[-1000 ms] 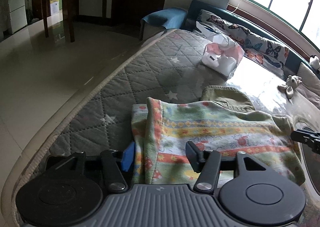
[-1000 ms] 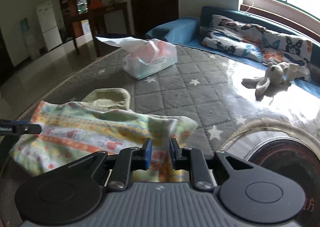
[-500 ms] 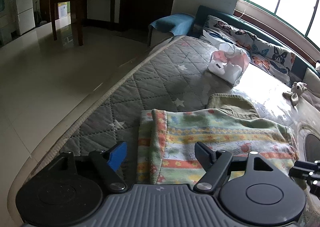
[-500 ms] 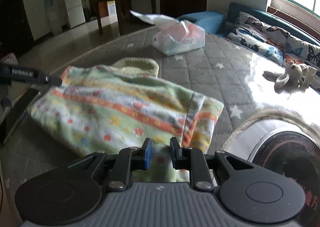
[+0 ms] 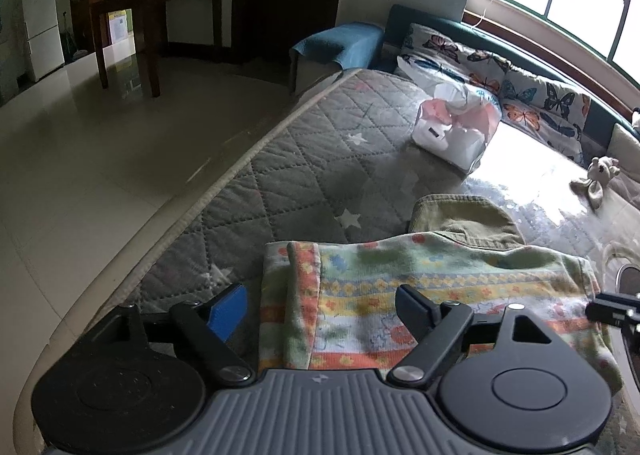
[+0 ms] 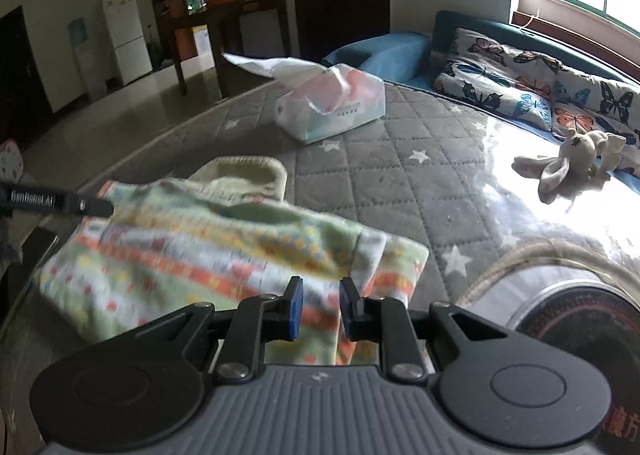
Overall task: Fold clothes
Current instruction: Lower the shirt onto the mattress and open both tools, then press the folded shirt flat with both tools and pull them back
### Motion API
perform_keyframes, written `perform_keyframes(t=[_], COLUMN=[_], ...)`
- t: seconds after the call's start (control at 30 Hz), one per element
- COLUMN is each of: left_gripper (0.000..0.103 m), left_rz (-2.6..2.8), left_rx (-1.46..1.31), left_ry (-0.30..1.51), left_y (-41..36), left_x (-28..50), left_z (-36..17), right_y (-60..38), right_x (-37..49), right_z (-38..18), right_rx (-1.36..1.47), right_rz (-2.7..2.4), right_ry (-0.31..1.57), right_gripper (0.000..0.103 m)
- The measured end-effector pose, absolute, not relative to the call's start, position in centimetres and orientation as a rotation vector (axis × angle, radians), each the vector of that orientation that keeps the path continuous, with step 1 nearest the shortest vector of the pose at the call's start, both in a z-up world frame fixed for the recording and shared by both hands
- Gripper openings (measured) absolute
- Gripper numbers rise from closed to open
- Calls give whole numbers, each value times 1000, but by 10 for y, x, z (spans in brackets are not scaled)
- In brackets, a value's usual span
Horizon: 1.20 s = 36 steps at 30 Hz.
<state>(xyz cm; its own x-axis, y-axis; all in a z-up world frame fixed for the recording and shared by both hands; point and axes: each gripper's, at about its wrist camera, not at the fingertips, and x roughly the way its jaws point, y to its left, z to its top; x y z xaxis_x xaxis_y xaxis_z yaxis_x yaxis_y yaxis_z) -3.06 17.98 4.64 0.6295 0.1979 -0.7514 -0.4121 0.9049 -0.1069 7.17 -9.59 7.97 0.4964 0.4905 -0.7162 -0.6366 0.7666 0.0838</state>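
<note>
A folded, colourful striped garment (image 5: 420,295) lies on the grey quilted mattress (image 5: 320,175); it also shows in the right wrist view (image 6: 200,255). An olive-green garment (image 5: 464,215) lies under its far edge, also seen in the right wrist view (image 6: 244,175). My left gripper (image 5: 320,307) is open wide over the striped garment's left end, holding nothing. My right gripper (image 6: 319,309) is open by a narrow gap just above the garment's right end, and I see no cloth between the pads. The tip of the left gripper shows at the left in the right wrist view (image 6: 56,201).
A plastic bag of tissues (image 5: 456,131) sits further back on the mattress. A stuffed rabbit (image 6: 568,159) lies at the right, near butterfly cushions (image 6: 520,83). The mattress edge (image 5: 180,223) drops to a tiled floor (image 5: 80,155) on the left. A round dark object (image 6: 580,315) lies at right.
My left gripper opened wide and drew back from the garment's left end. My right gripper lifted and pulled back; its narrow gap widened a little. The garment lies folded.
</note>
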Motion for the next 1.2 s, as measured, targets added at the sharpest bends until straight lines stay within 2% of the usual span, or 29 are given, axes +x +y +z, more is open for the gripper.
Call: perform_keyframes(t=[0.47,0.7,0.9,0.97,1.07,1.2], left_gripper=[86,88,93,95,97,103], left_rz=[369,362,338,327,312,290], left_rx=[-267,-250,-237,-237,-232,-215], left_ry=[862,857,843,836,824,799], left_y=[185,177,165,160,152,139], left_x=[-10,-11,-21,-25,-31,-41], left_z=[33,36,42,44,48,54], right_y=[-62,-72,-84,-89,-96,-105], right_x=[116,110,98,91,81,67], right_z=[62,74,82,84,89,95], right_rx=[-125,-141,-177,-189,-196,-199], right_rz=[683,680,671,669,671,672], right_ry=[824,806,792,786,777,759], right_gripper=[19,20,29,36,37,44])
